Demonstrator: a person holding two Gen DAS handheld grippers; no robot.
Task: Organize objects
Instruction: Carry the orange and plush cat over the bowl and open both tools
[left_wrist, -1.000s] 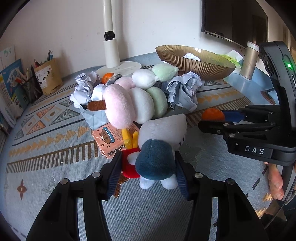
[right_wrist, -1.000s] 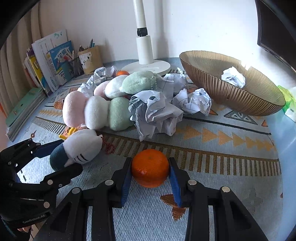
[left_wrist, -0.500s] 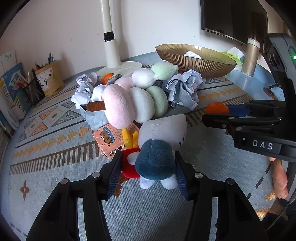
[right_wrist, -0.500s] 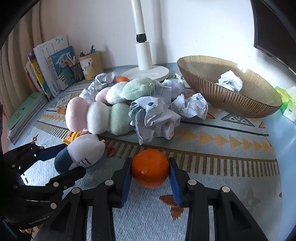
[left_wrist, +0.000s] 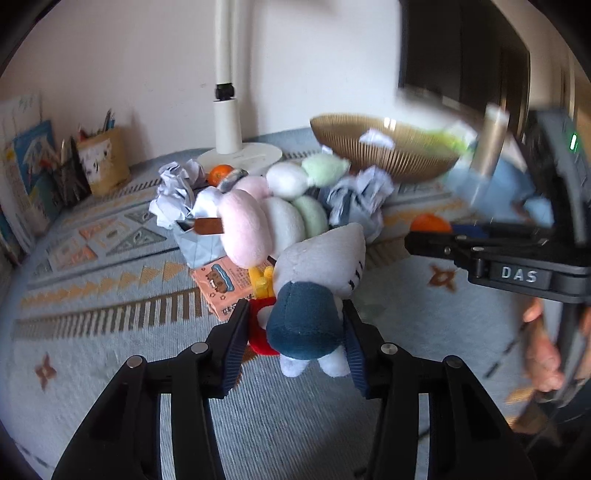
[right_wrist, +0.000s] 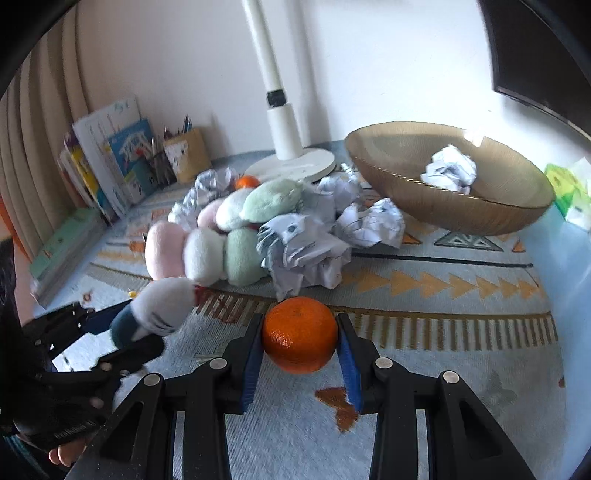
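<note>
My left gripper (left_wrist: 293, 341) is shut on a grey and navy shark plush (left_wrist: 314, 291), held above the patterned cloth; it also shows in the right wrist view (right_wrist: 155, 310). My right gripper (right_wrist: 300, 345) is shut on an orange (right_wrist: 300, 340), lifted off the cloth; the orange also shows at the right of the left wrist view (left_wrist: 428, 222). Behind lie pastel dango plushes (right_wrist: 207, 253), crumpled paper balls (right_wrist: 306, 254) and a second orange (right_wrist: 247, 181). A ribbed golden bowl (right_wrist: 491, 218) at the back right holds one paper ball (right_wrist: 450, 173).
A white lamp base (right_wrist: 295, 166) stands at the back. Books (right_wrist: 110, 158) and a pencil holder (right_wrist: 186, 155) line the back left wall. A red fries toy (left_wrist: 260, 325) and a pink card (left_wrist: 225, 288) lie under the shark. A green packet (right_wrist: 569, 188) sits far right.
Both grippers have risen with their loads: the shark plush and the orange are lifted higher off the cloth, and the right gripper has moved up and toward the bowl side.
</note>
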